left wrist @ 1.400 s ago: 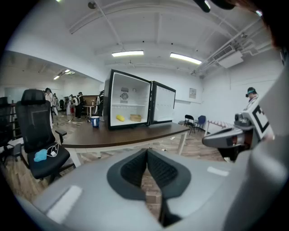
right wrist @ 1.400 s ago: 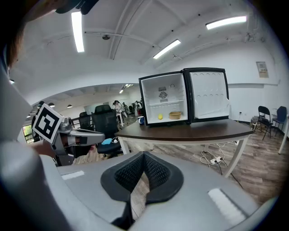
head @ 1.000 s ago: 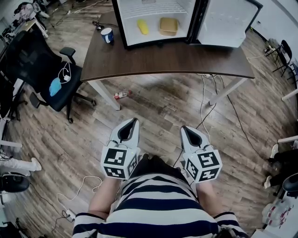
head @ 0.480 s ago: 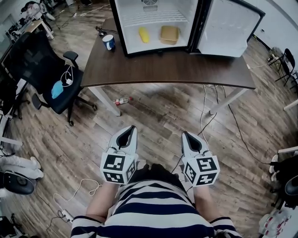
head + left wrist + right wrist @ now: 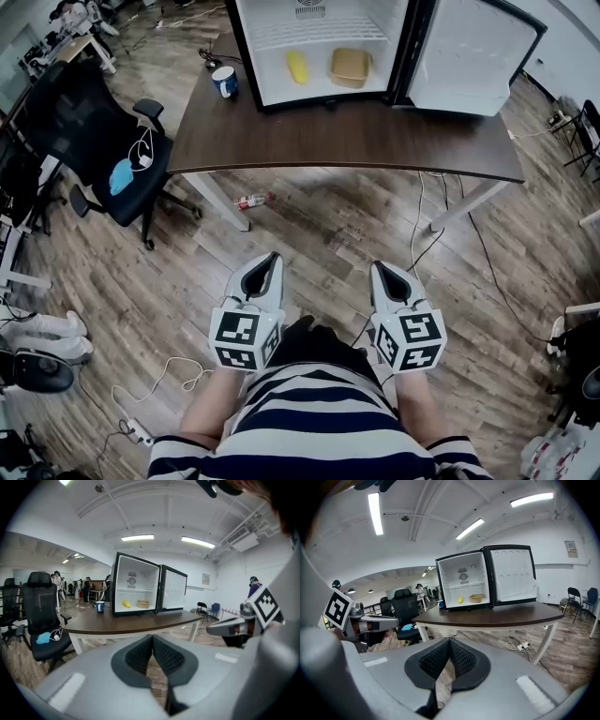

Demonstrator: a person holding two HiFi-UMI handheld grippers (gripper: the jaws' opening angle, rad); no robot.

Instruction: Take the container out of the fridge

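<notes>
The left gripper [image 5: 271, 256] and right gripper [image 5: 379, 266] are held closed and empty, well short of the table [image 5: 356, 141]. The container [image 5: 351, 66] is seen inside the open fridge [image 5: 246, 58] at the table's far edge; the jaws should be opened during approach.

The fridge [image 5: 246, 56] is small, black outside and white inside. It stands upright at the back of a brown table [image 5: 347, 131]. Its door [image 5: 473, 56] is wide open and swung out to the right, so you can see right in. A white shelf [image 5: 319, 33] runs across the inside, high up. The container [image 5: 350, 66] is a little tan tub, square with round corners and no lid. It sits flat on the fridge's floor, under the shelf. It is on the right side, near the open door and close to the front edge.
</notes>
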